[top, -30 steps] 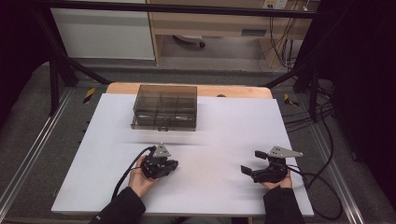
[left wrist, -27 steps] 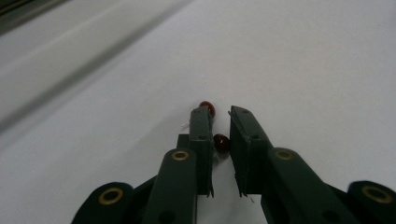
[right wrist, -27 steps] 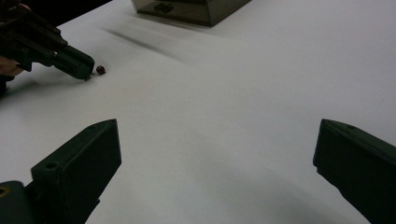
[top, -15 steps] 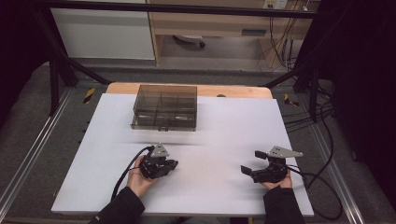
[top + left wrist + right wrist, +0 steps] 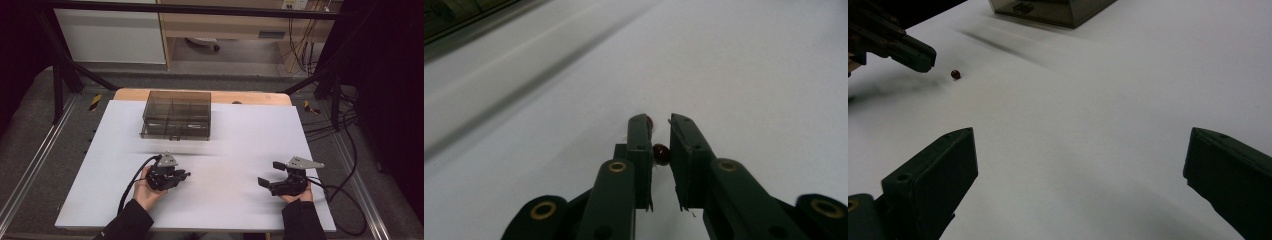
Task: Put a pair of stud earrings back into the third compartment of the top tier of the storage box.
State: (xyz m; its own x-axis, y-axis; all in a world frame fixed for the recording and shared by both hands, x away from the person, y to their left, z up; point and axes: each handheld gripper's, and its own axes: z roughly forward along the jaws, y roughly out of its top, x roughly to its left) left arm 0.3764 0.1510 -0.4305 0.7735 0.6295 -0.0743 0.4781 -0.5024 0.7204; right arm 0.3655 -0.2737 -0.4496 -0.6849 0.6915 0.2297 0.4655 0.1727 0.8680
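Lying low on the white table (image 5: 240,135), the left gripper (image 5: 186,175) is pointing to the side, toward the right gripper (image 5: 270,173), and a hand (image 5: 145,187) is holding it from below. In the left gripper view, its two black jaws are standing close together, with a thin gap between them. A tiny dark red bead (image 5: 660,154) is sitting in that gap, partway down the jaws, and it is touching the jaw on the left of that view. I cannot tell if the jaws are pinching the bead or if it is just lying on the table between them. A second little red spot (image 5: 649,120) is peeking out beside the tip of the same jaw, and it is too small to tell what it is. In the right gripper view, a small red bead (image 5: 955,74) is lying on the table just past the tip of the left gripper (image 5: 923,55), near it but not touching. The right gripper is resting well apart from the left one, on the other side of the table, and its jaws are spread wide with bare white table between them. A smoky see-through box (image 5: 176,115) with little compartments is standing at the far part of the table, well away from both grippers and from the bead. Black cables are trailing back from each gripper.
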